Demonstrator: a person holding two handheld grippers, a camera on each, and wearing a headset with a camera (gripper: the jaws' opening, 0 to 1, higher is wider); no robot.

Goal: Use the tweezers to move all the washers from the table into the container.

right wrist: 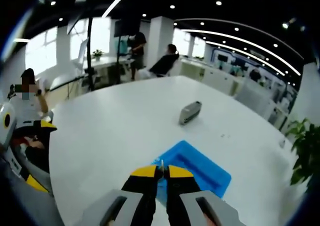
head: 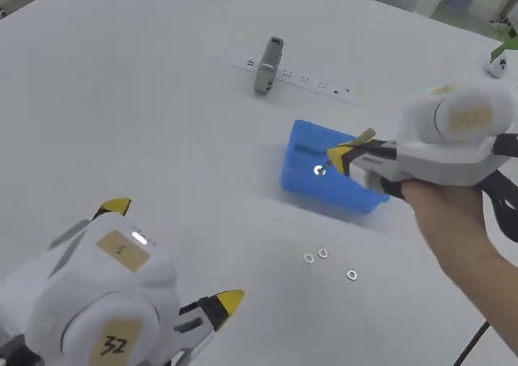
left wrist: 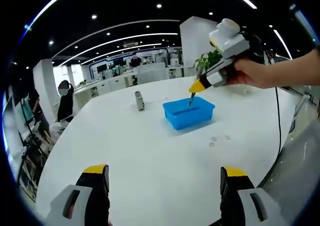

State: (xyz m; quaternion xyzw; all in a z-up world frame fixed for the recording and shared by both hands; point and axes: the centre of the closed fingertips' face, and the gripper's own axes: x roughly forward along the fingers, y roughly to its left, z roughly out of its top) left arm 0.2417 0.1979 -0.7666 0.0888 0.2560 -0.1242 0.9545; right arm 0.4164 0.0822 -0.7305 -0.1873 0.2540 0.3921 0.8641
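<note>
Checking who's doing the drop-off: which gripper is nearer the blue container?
Right. The right gripper is over the container, its tweezers pointing down at it. The left gripper sits open, well away toward the person.

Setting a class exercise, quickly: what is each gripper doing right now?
Left gripper: open, empty.
Right gripper: shut on the tweezers, above the blue container.
</note>
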